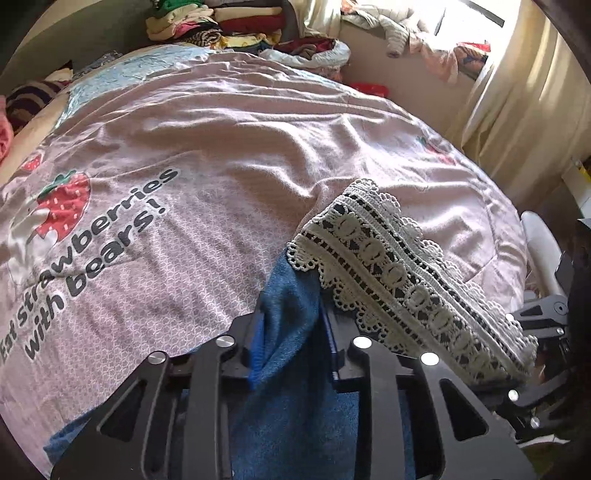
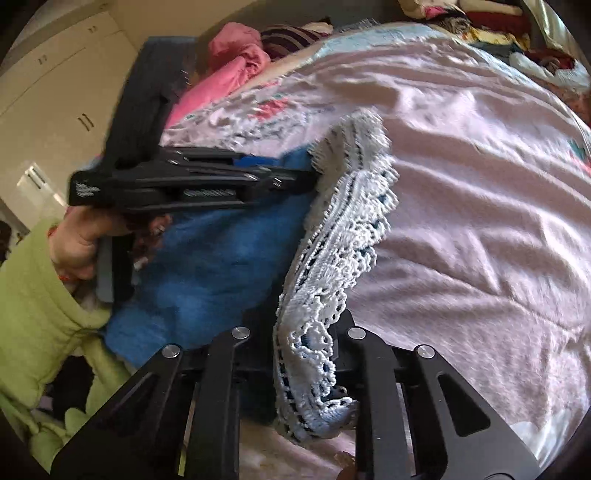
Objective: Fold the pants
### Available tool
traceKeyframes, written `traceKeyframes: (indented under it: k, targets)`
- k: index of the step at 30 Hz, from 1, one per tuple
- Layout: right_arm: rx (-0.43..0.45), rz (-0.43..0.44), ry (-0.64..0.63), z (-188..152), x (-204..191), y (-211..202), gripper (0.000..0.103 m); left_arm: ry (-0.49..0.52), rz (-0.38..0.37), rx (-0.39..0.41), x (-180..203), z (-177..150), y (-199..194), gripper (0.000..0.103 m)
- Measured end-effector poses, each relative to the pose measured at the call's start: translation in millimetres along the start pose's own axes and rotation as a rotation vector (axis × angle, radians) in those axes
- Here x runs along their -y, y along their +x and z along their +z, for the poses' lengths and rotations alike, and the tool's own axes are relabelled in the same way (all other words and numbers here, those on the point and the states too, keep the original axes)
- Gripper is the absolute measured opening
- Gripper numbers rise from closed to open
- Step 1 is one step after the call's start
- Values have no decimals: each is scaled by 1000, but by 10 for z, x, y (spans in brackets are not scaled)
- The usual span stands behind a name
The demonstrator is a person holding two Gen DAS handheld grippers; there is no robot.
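I am holding the blue pants (image 1: 295,295) up over the bed (image 1: 229,122), one hand-held gripper on each side of their lace-trimmed end. My left hand-held gripper (image 1: 291,328) is pinching the blue denim, its two black fingers (image 1: 245,354) squeezed against the fold of cloth that is bunching up between them. From the right wrist view that same gripper (image 2: 295,177) is reaching in sideways from the left, closed flat on the blue fabric, with my hand (image 2: 79,243) wrapped around its grip and a green sleeve (image 2: 40,295) below it. My right hand-held gripper (image 2: 306,354) is clamped on the white lace trim (image 2: 332,236), which is running up out of its jaws in a scalloped band toward the left gripper. In the left wrist view the lace trim (image 1: 399,280) is stretching diagonally to the lower right, where part of the right gripper's black frame (image 1: 543,314) is showing at the edge. The pants are hanging between the two grippers, above the pink bedspread (image 1: 177,236) printed with a strawberry (image 1: 64,206) and dark lettering. At the far side of the bed, folded clothes (image 1: 229,26) are stacked in a pile, and a curtain (image 1: 517,92) is hanging by the bright window on the right
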State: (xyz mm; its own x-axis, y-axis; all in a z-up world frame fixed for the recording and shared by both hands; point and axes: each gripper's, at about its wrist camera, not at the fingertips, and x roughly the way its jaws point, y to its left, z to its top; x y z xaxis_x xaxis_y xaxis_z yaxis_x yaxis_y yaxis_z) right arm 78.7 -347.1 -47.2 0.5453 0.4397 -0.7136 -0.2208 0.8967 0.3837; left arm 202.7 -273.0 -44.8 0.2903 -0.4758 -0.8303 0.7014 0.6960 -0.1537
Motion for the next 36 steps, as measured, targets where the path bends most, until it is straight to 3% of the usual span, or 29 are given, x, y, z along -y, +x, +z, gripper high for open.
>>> traceKeyframes:
  k: [6, 12, 17, 19, 23, 25, 27, 29, 32, 36]
  targets:
    - [45, 16, -137, 198, -470, -100, 10, -74, -57, 85, -143, -86, -248, 23]
    - [20, 46, -299, 271, -1074, 66, 10, -218, -23, 174, -567, -366, -702, 24]
    - [-66, 53, -438, 145, -1574, 406, 10, -397, 53, 238, -1056, -924, -1222, 28]
    - [-113, 49, -482, 84, -1710, 551, 10, -489, 49, 242, -1226, -1232, -1366, 36]
    - [-184, 30, -540, -44, -1959, 799, 11, -607, 35, 238, -1397, -1720, -1472, 39]
    - [-198, 7, -550, -107, -2023, 843, 16, -645, 5, 257, -1402, -1911, -1509, 39]
    - [-208, 9, -551, -136, -2095, 877, 30, -675, -23, 284, -1417, -2016, -1550, 39]
    - [-203, 46, -552, -135, -2152, 853, 37, -698, -24, 302, -1429, -2070, -1577, 41]
    - [-151, 150, -568, -155, -2285, 640, 42, -718, -39, 320, -1454, -2127, -1585, 41]
    - [-71, 155, -599, -121, -2298, 287, 55, -730, -66, 343, -1485, -2169, -1623, 50]
